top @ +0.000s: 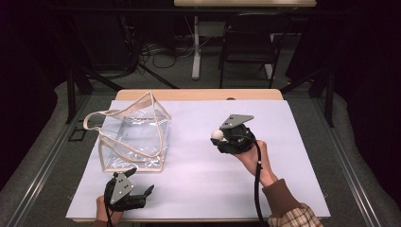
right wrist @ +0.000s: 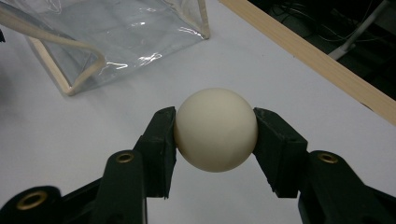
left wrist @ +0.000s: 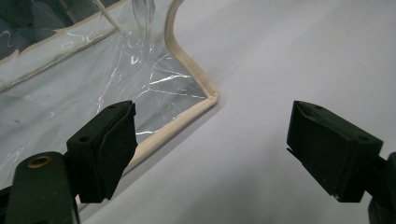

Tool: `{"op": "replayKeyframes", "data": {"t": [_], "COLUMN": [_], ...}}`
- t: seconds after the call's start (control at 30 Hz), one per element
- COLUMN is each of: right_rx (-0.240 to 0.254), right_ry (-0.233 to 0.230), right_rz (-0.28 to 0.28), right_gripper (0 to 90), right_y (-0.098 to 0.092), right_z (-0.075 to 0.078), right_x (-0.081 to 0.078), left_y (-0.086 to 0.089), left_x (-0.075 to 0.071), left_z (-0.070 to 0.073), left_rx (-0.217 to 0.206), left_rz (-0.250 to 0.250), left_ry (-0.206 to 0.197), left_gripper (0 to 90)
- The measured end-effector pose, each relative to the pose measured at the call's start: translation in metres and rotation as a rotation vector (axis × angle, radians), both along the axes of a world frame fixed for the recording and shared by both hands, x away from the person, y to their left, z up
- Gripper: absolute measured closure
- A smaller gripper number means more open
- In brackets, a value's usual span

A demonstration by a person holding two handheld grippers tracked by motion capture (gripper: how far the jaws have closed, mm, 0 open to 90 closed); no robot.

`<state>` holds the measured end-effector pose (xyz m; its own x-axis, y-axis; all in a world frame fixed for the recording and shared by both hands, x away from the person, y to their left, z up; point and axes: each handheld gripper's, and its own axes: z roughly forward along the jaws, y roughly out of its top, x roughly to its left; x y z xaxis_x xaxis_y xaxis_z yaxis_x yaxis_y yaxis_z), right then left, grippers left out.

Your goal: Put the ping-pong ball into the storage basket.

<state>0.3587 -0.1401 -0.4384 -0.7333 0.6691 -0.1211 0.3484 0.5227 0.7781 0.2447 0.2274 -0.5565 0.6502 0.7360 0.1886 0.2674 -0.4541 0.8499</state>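
The right gripper (right wrist: 215,130), clamped on the ball (right wrist: 215,129), should carry it level over the bag (top: 135,135) opening while the left gripper (left wrist: 212,149), jaws wide and empty, steadies the rim.

Dim, perhaps slightly soft, dark surroundings

No legible text, labels, brand marks, numbers or signs in any of the three views.
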Motion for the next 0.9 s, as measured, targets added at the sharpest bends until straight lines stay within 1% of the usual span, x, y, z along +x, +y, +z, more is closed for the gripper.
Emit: {"op": "replayKeyframes", "data": {"t": [0.13,0.27,0.9], "right_rx": [-0.001,-0.001,-0.004], "right_ry": [-0.004,-0.006,-0.019], "right_rz": [-0.001,-0.001,0.000], "right_gripper": [51.0,51.0,51.0], "right_y": [0.002,0.003,0.010], "right_z": [0.003,0.006,0.019], "right_x": [0.003,0.005,0.014], "left_y": [0.000,0.000,0.000], "left_x": [0.000,0.000,0.000], "left_z": [0.000,0.000,0.001], "left_rx": [0.007,0.002,0.005], "left_rz": [-0.001,-0.001,-0.002], "left_ry": [-0.003,-0.001,-0.003], "left_gripper": [16.2,16.2,16.2]}}
